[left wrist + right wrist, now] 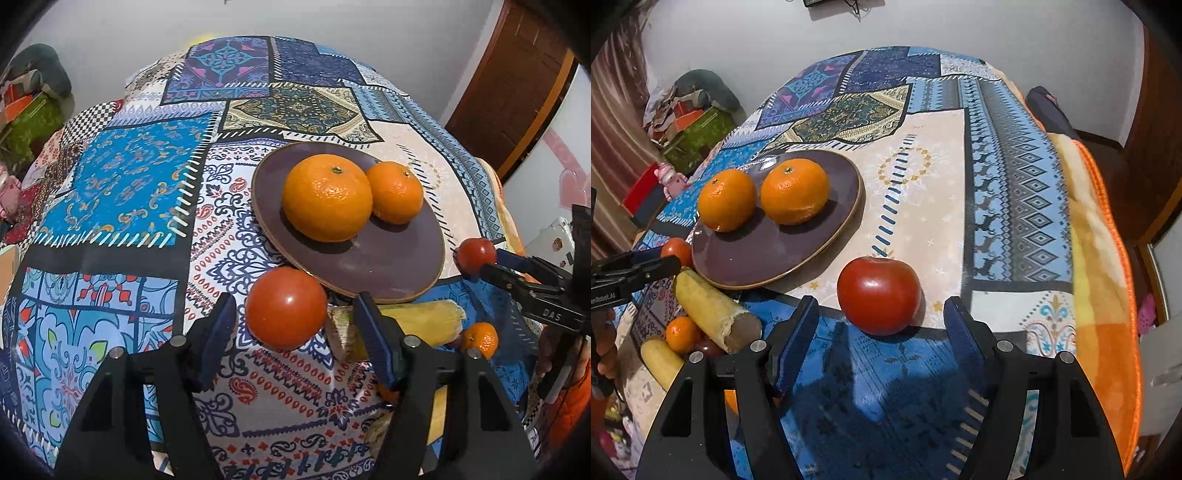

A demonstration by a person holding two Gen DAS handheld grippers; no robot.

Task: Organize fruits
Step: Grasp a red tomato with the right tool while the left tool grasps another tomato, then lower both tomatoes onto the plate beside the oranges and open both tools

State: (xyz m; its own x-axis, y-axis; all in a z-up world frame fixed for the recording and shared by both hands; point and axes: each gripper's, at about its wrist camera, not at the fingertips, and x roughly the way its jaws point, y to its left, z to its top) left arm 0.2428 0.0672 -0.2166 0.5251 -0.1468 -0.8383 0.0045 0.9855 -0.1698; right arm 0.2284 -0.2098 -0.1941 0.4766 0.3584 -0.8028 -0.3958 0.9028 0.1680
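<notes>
Both released: left gripper and right gripper each straddling a tomato, soft, smooth-skinned; best pinched gently across the widest part.

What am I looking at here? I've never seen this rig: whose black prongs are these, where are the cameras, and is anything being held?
No robot: a person carries two handheld grippers, each with a camera looking along its fingers. The left gripper frames a tomato beside the purple plate; nothing is gripped. The right gripper stands open before the other tomato. Two oranges sit on the plate. Corn cobs and a small orange lie on the patterned tablecloth.
</notes>
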